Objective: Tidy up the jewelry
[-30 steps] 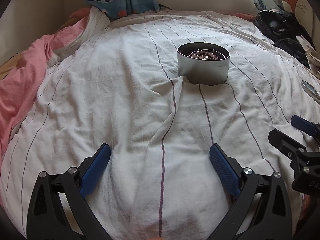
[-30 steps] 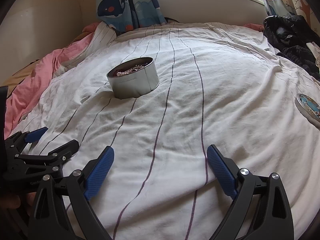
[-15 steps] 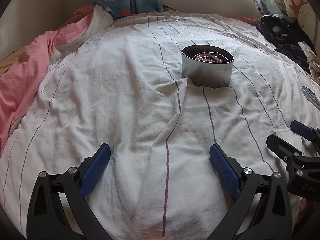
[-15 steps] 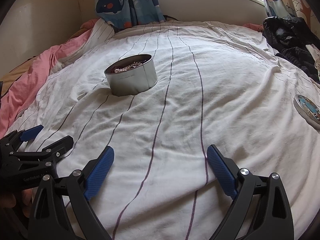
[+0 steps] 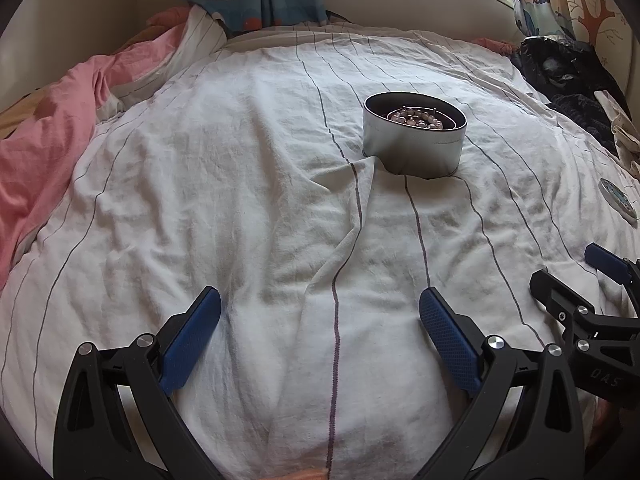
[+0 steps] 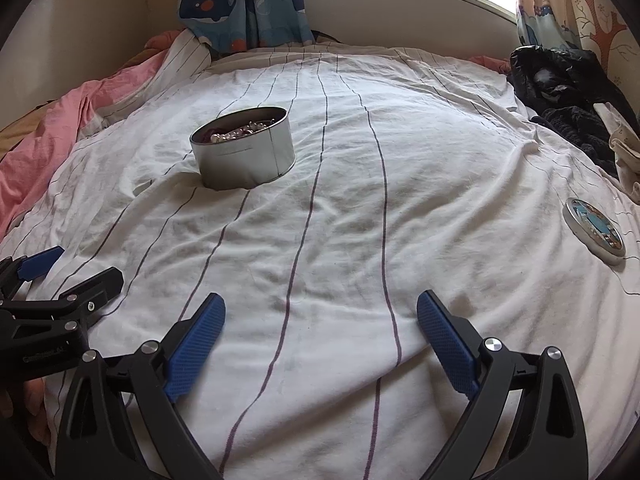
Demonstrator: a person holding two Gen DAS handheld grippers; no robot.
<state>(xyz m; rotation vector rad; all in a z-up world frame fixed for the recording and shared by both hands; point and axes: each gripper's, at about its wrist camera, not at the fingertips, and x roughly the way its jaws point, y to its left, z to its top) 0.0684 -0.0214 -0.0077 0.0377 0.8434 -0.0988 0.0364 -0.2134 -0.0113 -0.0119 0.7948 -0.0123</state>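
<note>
A round silver tin (image 5: 414, 146) stands open on the white striped bedsheet, with beaded jewelry (image 5: 416, 117) inside; it also shows in the right wrist view (image 6: 244, 148) with the jewelry (image 6: 240, 132). The tin's lid (image 6: 594, 232) lies on the sheet at the right and shows in the left wrist view (image 5: 618, 200) too. My left gripper (image 5: 320, 312) is open and empty, low over the sheet, well short of the tin. My right gripper (image 6: 320, 316) is open and empty, beside the left one.
A pink blanket (image 5: 44, 128) is bunched along the left side. Dark clothes (image 6: 568, 92) are piled at the far right. A whale-print curtain (image 6: 240, 4) and a window ledge stand behind the bed.
Both grippers have pulled back and tilted up a little, so the tin sits slightly lower and farther in both views. Both stay open and empty.
</note>
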